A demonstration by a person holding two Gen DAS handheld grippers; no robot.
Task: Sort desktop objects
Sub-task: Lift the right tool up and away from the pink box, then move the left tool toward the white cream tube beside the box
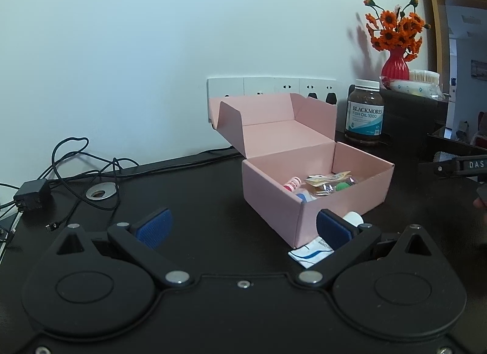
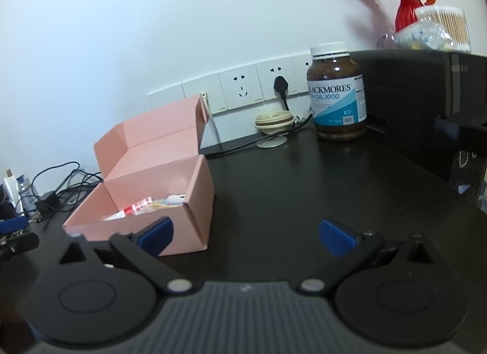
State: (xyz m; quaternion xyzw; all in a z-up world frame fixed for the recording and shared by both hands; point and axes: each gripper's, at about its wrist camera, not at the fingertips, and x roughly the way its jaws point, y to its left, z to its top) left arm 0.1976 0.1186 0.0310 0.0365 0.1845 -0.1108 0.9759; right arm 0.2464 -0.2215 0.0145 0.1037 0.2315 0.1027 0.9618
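Observation:
An open pink cardboard box (image 1: 341,201) stands on the black desk, lid folded back. Inside lie a red-and-white tube (image 1: 292,185), clear snack packets (image 1: 327,182) and a green ball (image 1: 343,186). A white tube with blue print (image 1: 313,252) lies on the desk against the box's front corner, partly hidden behind my left gripper's right finger. My left gripper (image 1: 243,227) is open and empty, just in front of the box. My right gripper (image 2: 246,233) is open and empty, with the pink box (image 2: 194,207) to its left.
A brown Blackmores fish oil bottle (image 2: 336,95) stands at the back by the wall sockets (image 2: 240,89). A red vase of orange flowers (image 1: 394,64) sits on a black unit. Cables and a charger (image 1: 32,194) lie at the left. A cream round reel (image 2: 274,122) sits near the sockets.

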